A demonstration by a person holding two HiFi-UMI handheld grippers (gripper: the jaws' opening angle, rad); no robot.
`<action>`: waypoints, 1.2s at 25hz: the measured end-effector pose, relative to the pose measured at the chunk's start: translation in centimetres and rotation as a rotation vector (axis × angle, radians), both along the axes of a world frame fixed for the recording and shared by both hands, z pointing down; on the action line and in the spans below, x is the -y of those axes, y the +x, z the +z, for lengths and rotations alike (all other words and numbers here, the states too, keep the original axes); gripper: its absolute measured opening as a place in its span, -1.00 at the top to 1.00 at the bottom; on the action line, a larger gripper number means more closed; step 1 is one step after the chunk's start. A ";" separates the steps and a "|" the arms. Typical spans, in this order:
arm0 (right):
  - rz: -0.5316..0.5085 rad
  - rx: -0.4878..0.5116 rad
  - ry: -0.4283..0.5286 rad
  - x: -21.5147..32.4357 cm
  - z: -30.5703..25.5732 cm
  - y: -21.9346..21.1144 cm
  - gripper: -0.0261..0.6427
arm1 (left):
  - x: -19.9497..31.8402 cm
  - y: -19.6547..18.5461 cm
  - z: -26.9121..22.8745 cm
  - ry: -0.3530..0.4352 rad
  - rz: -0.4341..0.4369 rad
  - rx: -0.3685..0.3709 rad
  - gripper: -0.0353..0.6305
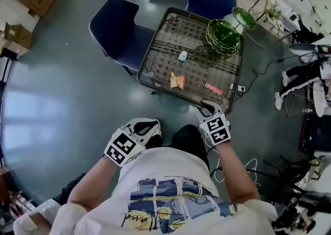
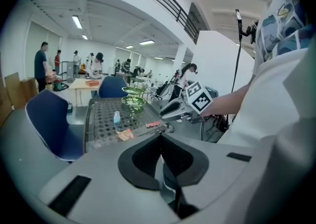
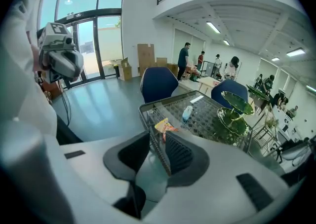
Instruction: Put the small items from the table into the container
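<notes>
**Friend:** Where are the small things right now?

**Me:** They are all on the table (image 1: 165, 47). None are in the green bowl (image 1: 223, 36) yet. I count three: one little bottle (image 1: 182, 56), one orange packet (image 1: 177, 81) and one red packet (image 1: 213, 89). The bowl sits at the far end, apart from all three, so I think each one needs a carry across.

**Friend:** And your two grippers?

**Me:** My right gripper (image 1: 208, 108) is at the near edge of the table, close to the red packet. Its jaws are apart and hold nothing. The table's edge shows in the gap, and I cannot tell if it touches. I think I have it there because the red packet is the nearest thing to grab. My left gripper (image 1: 149, 126) hangs off the table, near my body. Its jaws are together and empty. I guess it is just keeping out of the way.

**Friend:** Is anything else there?

**Me:** One green plate (image 1: 243, 17) just past the bowl, and two blue chairs (image 1: 116, 27) on the far side of the table
</notes>
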State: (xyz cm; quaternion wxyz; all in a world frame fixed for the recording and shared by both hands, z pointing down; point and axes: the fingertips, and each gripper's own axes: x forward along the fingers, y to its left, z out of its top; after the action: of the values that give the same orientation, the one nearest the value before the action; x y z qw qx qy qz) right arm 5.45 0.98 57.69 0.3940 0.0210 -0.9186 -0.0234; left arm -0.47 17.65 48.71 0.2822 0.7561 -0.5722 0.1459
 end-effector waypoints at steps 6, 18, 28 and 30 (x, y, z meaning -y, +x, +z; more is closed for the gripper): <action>-0.088 -0.033 0.001 5.8 2.7 -8.8 0.66 | 1.3 -4.0 0.0 0.033 -0.144 -0.035 0.87; -0.205 -0.116 -0.023 17.2 10.9 -21.6 0.43 | 6.9 -8.8 -1.6 -0.026 -0.468 -0.038 0.87; -0.330 -0.217 -0.039 18.1 16.2 -24.0 0.44 | 8.9 -10.1 -1.9 -0.086 -0.575 -0.027 0.87; -0.331 -0.208 -0.043 18.2 15.7 -23.9 0.45 | 9.2 -10.4 -2.3 -0.088 -0.581 -0.022 0.87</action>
State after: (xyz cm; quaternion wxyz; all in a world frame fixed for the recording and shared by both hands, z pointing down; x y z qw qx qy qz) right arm -18.45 -17.24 73.43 0.4778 -0.1412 -0.8642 -0.0702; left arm -10.84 8.41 46.39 0.3508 0.5492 -0.7548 0.0753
